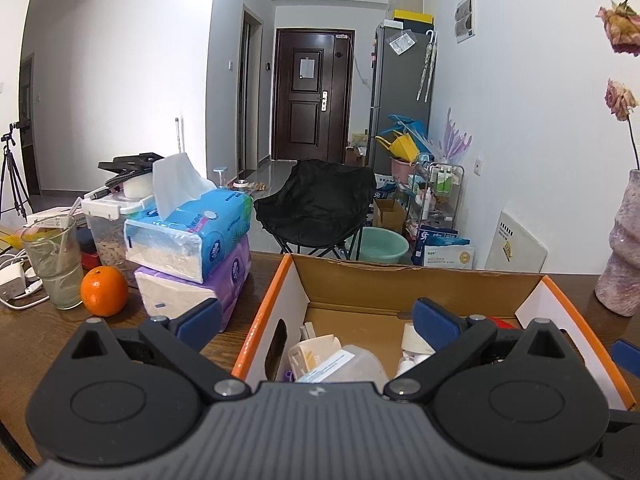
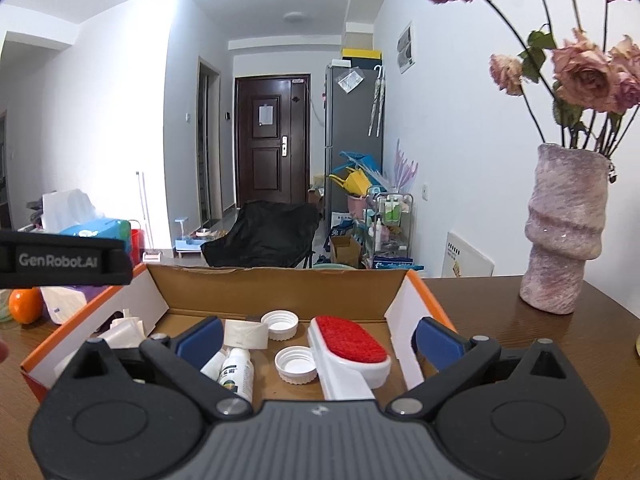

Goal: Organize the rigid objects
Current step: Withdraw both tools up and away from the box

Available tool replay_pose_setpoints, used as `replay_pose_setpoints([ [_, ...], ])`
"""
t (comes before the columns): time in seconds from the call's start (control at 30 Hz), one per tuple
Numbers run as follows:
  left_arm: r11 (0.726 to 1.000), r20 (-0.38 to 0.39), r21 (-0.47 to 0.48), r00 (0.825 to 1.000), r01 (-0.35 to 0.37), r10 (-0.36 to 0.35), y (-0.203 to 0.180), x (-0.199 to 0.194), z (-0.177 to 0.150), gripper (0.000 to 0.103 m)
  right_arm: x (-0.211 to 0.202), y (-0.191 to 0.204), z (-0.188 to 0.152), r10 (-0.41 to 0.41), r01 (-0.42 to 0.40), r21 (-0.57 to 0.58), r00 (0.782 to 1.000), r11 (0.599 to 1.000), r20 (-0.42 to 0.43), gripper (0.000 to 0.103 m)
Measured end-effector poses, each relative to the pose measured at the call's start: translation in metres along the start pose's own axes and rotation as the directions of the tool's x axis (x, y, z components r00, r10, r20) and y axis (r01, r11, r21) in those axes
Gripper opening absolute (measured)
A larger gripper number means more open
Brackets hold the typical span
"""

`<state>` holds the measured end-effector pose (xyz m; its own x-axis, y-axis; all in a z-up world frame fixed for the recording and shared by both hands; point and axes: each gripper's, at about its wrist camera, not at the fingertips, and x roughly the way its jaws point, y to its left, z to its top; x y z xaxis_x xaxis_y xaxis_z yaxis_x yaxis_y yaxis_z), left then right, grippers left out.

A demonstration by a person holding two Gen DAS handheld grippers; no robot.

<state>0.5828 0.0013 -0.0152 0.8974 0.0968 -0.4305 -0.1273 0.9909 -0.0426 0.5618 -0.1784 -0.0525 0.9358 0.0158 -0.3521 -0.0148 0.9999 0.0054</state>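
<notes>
Left claw (image 1: 316, 320) spread wide, nothing between blue pads, right claw (image 2: 318, 338) likewise agape and empty, both tilted slightly downward

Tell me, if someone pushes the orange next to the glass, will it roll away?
Probably yes. The orange looks round and sits loose on the flat table, so a push would likely set it rolling. It may not get far: the glass and the tissue packs stand close on either side and would probably stop it.

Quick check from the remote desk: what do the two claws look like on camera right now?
Both match: the left claw and right claw have black linkage arms with silver pivot pins, dark blue pads, and a ribbed grey body with round black housings. White "GenRobot.AI" lettering marks the left claw's side. No cables show.
</notes>
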Motion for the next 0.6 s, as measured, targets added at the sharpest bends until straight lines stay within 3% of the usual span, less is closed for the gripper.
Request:
replay_pose_setpoints([
  [0.6, 1.0, 0.058, 0.0, 0.998, 0.017, -0.017, 0.016, -0.09, -0.013, 0.103, -0.087, -0.027, -0.001, 0.026, -0.027, 0.03, 0.999, 0.999, 0.032, 0.103],
])
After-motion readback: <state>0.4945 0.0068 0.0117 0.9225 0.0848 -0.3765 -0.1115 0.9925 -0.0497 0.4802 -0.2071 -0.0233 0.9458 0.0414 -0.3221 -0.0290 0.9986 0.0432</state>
